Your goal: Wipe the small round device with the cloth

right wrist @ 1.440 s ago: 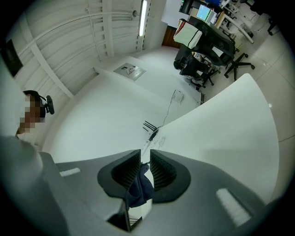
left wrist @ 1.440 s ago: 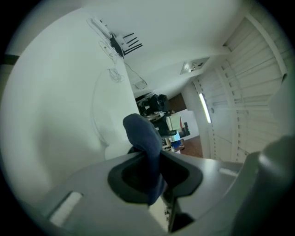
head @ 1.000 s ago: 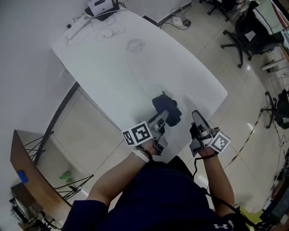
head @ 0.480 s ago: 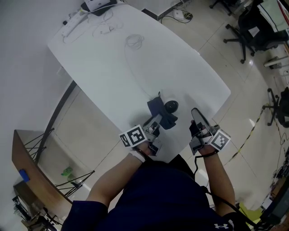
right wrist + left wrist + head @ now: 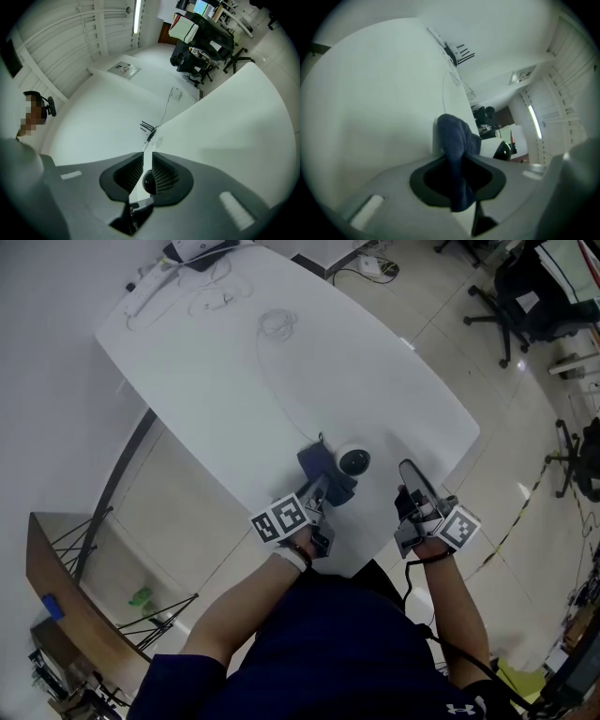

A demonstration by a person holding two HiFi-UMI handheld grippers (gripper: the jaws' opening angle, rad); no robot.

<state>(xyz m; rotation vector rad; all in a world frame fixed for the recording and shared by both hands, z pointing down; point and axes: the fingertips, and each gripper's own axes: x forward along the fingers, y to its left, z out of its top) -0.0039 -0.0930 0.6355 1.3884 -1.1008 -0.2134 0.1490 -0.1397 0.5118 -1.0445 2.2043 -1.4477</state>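
A dark blue cloth (image 5: 317, 463) lies bunched on the white table (image 5: 234, 381), just left of the small round device (image 5: 353, 462). The device is white with a dark centre and stands uncovered near the table's front edge. My left gripper (image 5: 323, 488) is shut on the cloth's near end. In the left gripper view the cloth (image 5: 457, 140) hangs out between the jaws of that gripper (image 5: 459, 178), and the device (image 5: 502, 150) shows to its right. My right gripper (image 5: 408, 472) hovers to the right of the device. Its jaws (image 5: 146, 171) stand a narrow gap apart and grip nothing.
At the table's far end sit a white box (image 5: 202, 249), a power strip (image 5: 148, 289) and loose cables (image 5: 278, 322). Office chairs (image 5: 525, 296) stand on the tiled floor at the right. A wooden shelf (image 5: 56, 587) is at the lower left.
The cloth covered the device a second ago. My left gripper has drawn it off to the left, so the device now shows. The right gripper has barely moved.
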